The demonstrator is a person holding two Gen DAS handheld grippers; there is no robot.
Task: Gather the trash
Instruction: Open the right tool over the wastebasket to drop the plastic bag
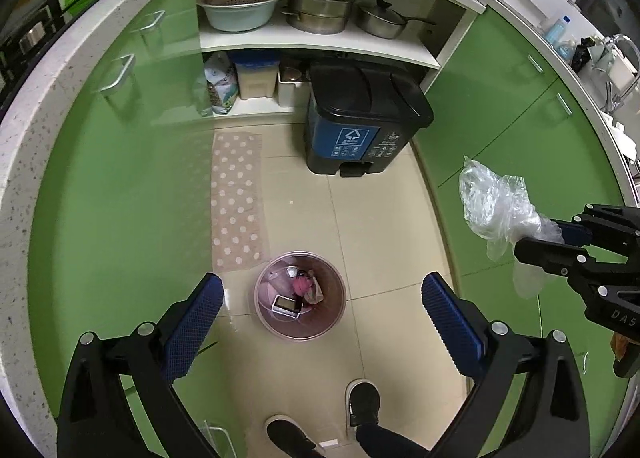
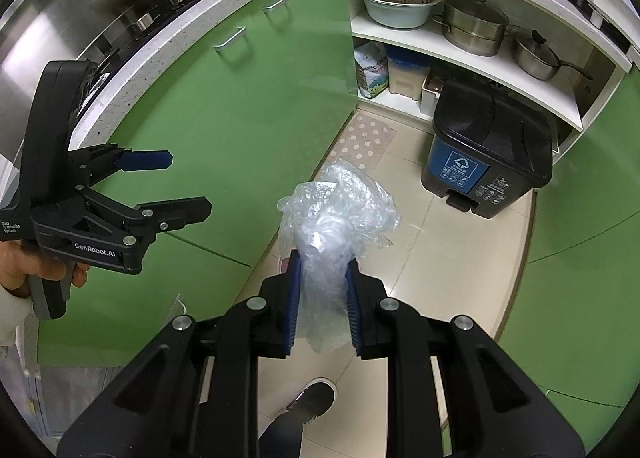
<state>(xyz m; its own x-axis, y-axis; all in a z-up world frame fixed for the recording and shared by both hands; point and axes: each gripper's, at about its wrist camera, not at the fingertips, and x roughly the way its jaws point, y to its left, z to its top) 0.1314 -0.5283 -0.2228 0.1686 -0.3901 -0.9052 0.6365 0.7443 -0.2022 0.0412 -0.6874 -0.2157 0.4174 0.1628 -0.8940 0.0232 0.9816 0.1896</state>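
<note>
My right gripper [image 2: 322,270] is shut on a crumpled clear plastic bag [image 2: 338,214], held high above the floor; the gripper and bag also show in the left wrist view [image 1: 496,210] at the right. My left gripper [image 1: 322,298] is open and empty, looking down on a small pink waste bin [image 1: 300,296] on the floor that holds several bits of trash. From the right wrist view the left gripper [image 2: 190,182] is at the left, jaws apart. A black and blue pedal trash bin [image 1: 360,118] with closed lids stands further off by the shelves.
Green cabinets [image 1: 120,186] line both sides of a narrow tiled floor. A dotted mat [image 1: 238,202] lies left of the pink bin. Open shelves hold pots [image 1: 320,10], a basin and boxes. The person's shoes [image 1: 362,402] are below the grippers.
</note>
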